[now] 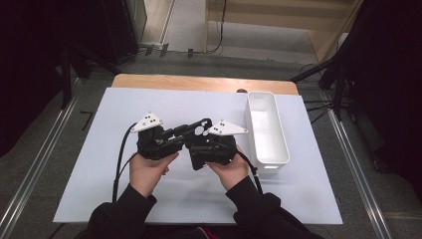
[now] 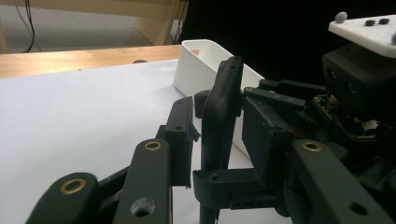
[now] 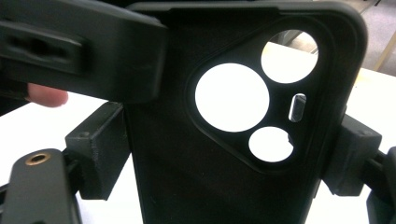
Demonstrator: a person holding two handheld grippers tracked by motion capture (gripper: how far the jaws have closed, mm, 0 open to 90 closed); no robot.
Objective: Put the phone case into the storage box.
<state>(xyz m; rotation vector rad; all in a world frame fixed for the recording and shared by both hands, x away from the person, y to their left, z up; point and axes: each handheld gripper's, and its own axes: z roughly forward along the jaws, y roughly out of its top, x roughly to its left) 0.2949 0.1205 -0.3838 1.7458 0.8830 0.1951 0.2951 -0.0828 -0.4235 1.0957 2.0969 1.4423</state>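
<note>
A black phone case (image 1: pixel 200 127) with round camera cut-outs is held above the white table sheet (image 1: pixel 89 169) between both grippers. My right gripper (image 1: pixel 203 138) is shut on the case. In the right gripper view its pads (image 3: pixel 98 154) press the two long edges of the case (image 3: pixel 224 140). My left gripper (image 1: pixel 190 130) reaches in from the left. In the left gripper view the case (image 2: pixel 222 116) stands edge-on between its jaws. The right pad (image 2: pixel 266 135) lies against the case. A narrow gap shows beside the left pad (image 2: pixel 182 135).
A long white bin (image 1: pixel 267 130) stands at the right of the sheet, near the right gripper. A wooden table edge (image 1: pixel 199 82) runs along the back. Cables trail from both grippers toward the person's sleeves.
</note>
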